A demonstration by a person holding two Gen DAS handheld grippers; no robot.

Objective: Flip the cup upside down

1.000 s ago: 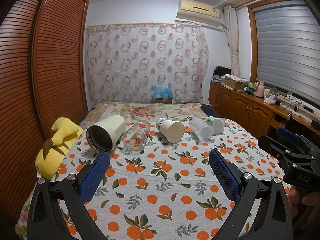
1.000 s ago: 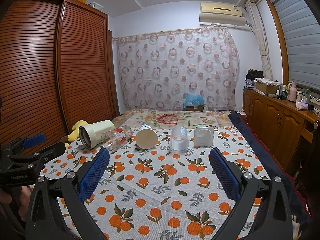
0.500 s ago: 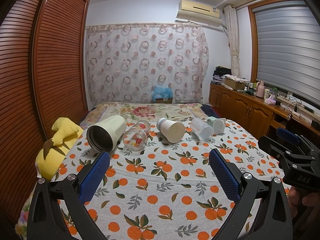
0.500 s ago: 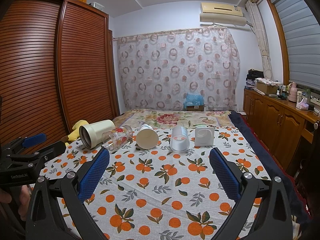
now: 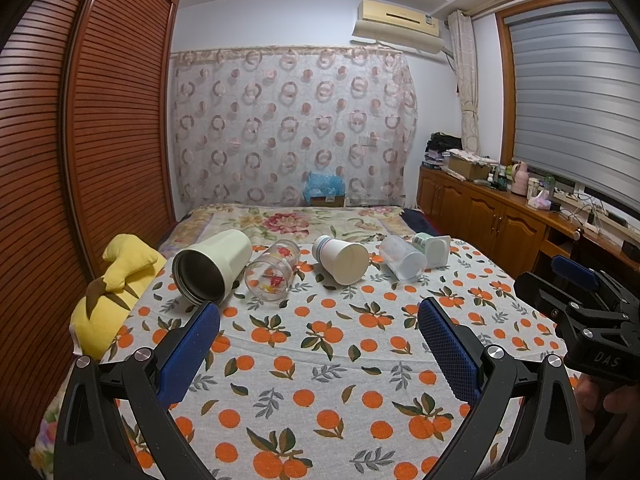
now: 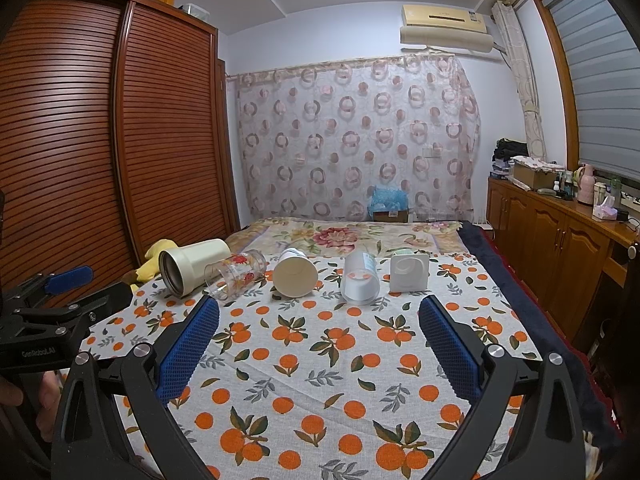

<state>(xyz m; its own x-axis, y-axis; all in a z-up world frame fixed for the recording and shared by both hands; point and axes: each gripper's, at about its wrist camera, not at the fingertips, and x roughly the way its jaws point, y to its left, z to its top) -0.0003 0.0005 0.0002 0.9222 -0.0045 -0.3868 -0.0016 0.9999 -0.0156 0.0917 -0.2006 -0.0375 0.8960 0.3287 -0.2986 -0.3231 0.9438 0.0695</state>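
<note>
- You held your left gripper (image 5: pixel 318 340) with its jaws spread wide, grasping nothing.
- Your right gripper (image 6: pixel 319 340) was likewise released and empty.
- Five cups lay on their sides in a row across the orange-print bedspread (image 6: pixel 320 364): cream tumbler (image 6: pixel 192 266), floral glass (image 6: pixel 236 274), paper cup (image 6: pixel 295 274), clear plastic cup (image 6: pixel 360 280), square white cup (image 6: pixel 409 272).
- All lay well apart from both grippers.

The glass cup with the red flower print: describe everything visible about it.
The glass cup is clear, seemingly glass, printed with red flowers. It lies on its side on the orange-print bedspread, open mouth toward the cameras, second from the left in the row. The cream tumbler lies close beside it; contact is unclear. No hand-held gripper touches it.
</note>
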